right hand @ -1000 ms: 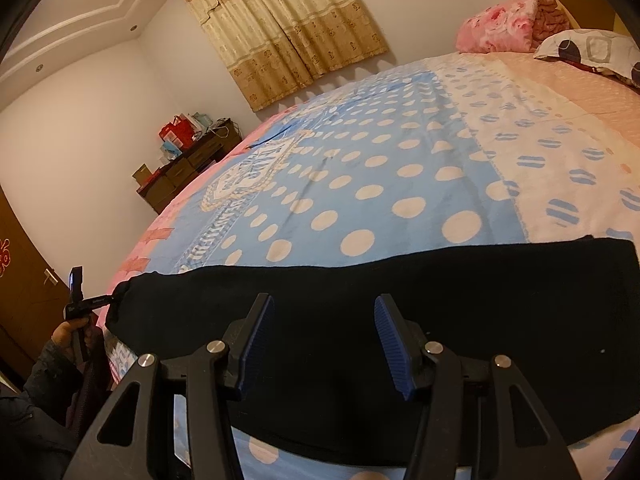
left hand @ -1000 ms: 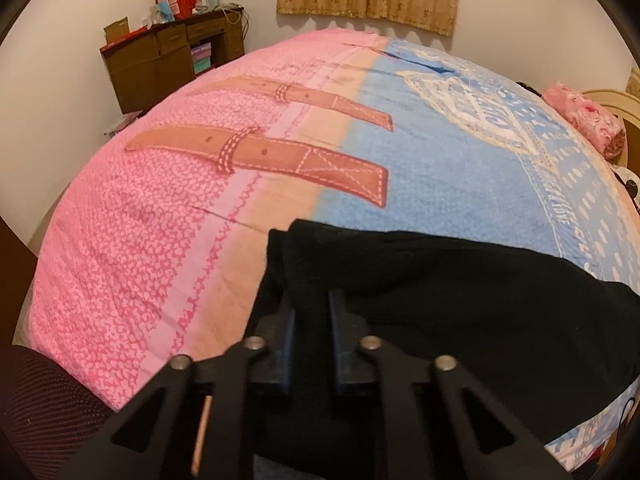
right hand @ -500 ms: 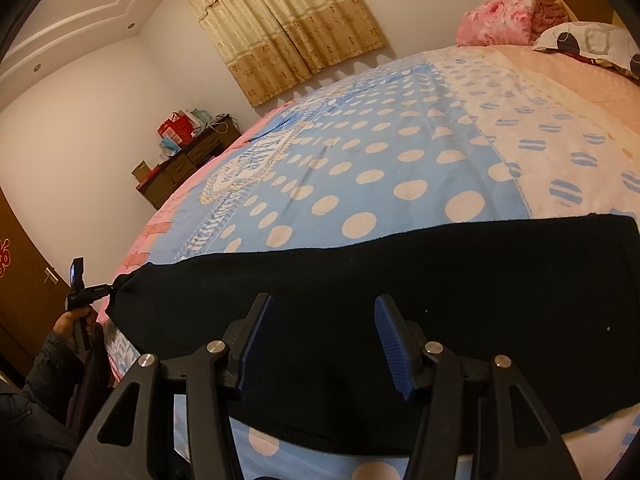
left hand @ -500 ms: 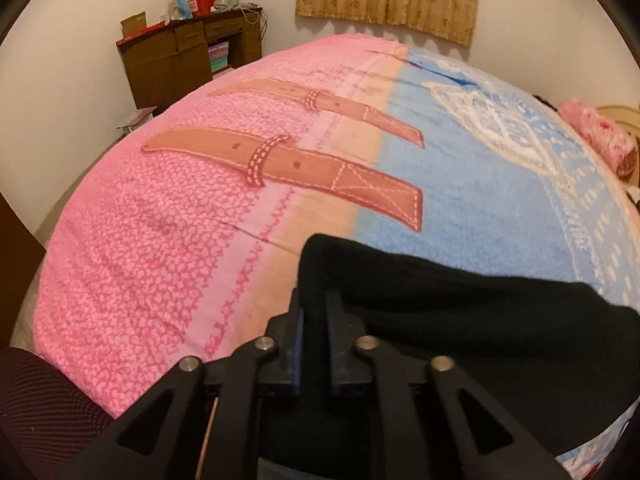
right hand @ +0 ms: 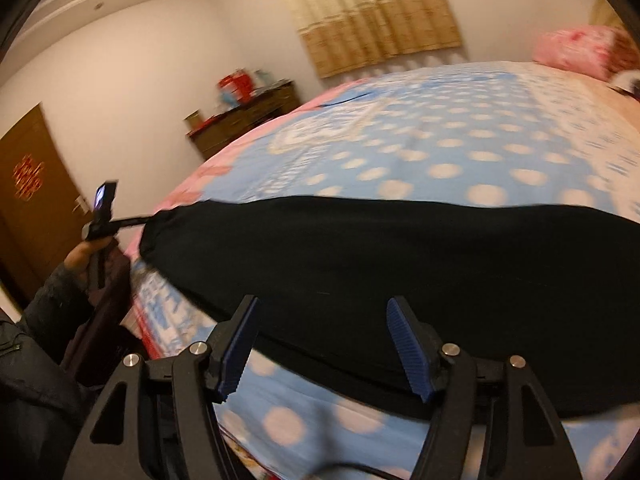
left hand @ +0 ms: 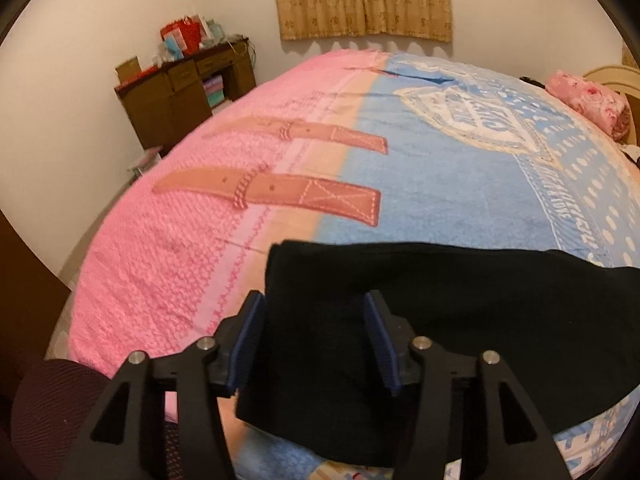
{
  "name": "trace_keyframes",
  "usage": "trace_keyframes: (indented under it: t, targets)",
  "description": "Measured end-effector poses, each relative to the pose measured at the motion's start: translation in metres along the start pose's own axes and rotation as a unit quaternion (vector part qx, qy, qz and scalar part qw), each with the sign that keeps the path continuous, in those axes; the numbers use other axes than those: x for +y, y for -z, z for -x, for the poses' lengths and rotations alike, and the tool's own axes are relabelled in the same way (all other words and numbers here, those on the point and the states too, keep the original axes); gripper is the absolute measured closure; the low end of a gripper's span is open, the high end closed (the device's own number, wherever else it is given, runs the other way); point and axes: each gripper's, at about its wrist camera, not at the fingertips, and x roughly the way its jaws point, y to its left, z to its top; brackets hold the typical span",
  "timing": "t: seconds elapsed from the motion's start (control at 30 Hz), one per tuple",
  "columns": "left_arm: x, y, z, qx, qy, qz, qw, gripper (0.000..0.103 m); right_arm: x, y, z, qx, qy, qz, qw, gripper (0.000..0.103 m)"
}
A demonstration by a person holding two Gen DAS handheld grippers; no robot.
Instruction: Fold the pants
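Black knit fabric fills the lower half of the left wrist view: the pants [left hand: 420, 320] lie flat on the bed [left hand: 200, 272], their near end squarely between the tips of the left gripper [left hand: 316, 340]. Its jaws are opening, and the blue pads [left hand: 248, 340] stand clear of the cloth on either side, so nothing is gripped. From here the garment's long axis runs off to the right, along the bed's near edge.

The right wrist view shows what the first cannot: the whole band of the pants [right hand: 400, 280], stretching from the far left end, where the other gripper and the hand holding it sit, across to the right edge of the picture. The right gripper [right hand: 324, 344] hovers over the near long edge, jaws also opening, empty, with the cloth just ahead of the tips and partly between them. The left gripper sits at an end, the right along a side, so a lengthwise fold likely starts from the left.
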Motion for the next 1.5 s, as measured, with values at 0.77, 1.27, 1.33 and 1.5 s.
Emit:
trace_keyframes:
  t: [0.77,1.27,1.33,1.5]
  targets:
    - [-0.221,0.021,0.078,-0.033,0.263,-0.157,0.9515,0.031,-0.008,0.027,0.028,-0.05,-0.018,-0.121,0.991,0.036]
    - [-0.382,0.062,0.081,-0.008,0.331,-0.26,0.907,0.03,-0.134,0.098,0.154,-0.201,0.177,-0.336,0.903,0.036]
    - [-0.38,0.065,0.076,-0.004,0.328,-0.259,0.9087,0.03,-0.144,0.097,0.151,-0.201,0.177,-0.343,0.901,0.036]
    - [-0.379,0.07,0.075,-0.016,0.326,-0.267,0.9068,0.029,-0.166,0.093,0.144,-0.213,0.182,-0.34,0.898,0.035]
